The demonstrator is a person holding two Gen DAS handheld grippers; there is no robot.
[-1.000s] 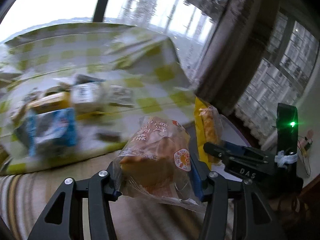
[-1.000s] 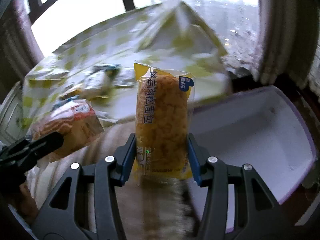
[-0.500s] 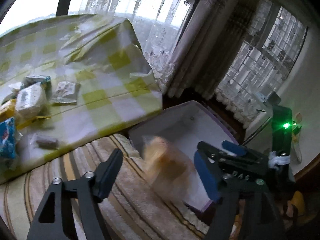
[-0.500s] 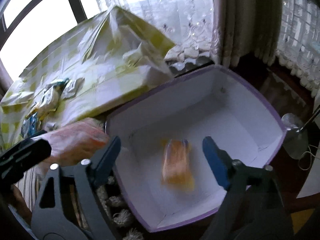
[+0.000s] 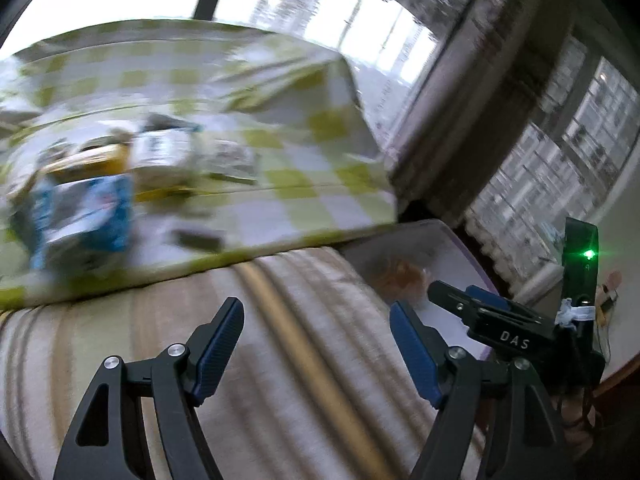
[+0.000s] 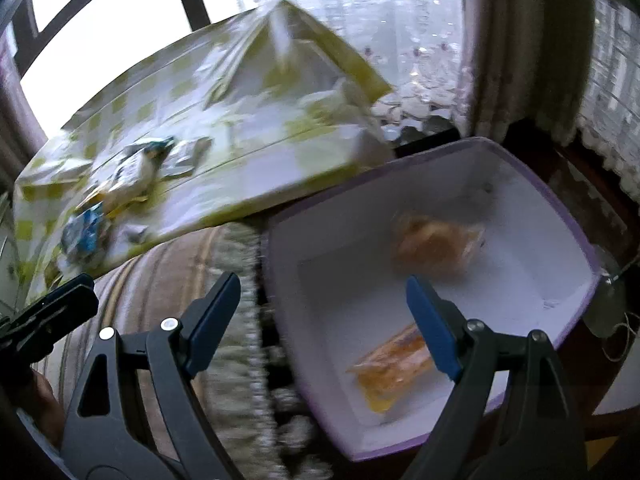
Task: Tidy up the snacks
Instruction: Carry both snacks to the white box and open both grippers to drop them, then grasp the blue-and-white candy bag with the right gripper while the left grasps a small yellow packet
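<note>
We've both grippers, left gripper (image 5: 316,344) & right gripper (image 6: 322,318), wide open w/ nothing held; remaining snacks (image 5: 86,208) lie at 10 o'clock on the checked cloth (image 5: 280,208), nearer left, bin (image 6: 532,216) at 2.

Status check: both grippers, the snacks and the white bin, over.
Left gripper and right gripper open, empty. Two bread packs in white bin. More snacks on checkered cloth. Nothing blocking.

A striped cushioned seat (image 6: 168,280) carries a yellow-checked cloth (image 6: 248,160) at about eleven o'clock — blurred snack packets (image 6: 120,184) lie on the cloth, the blue packet (image 6: 86,234) nearest.
</note>
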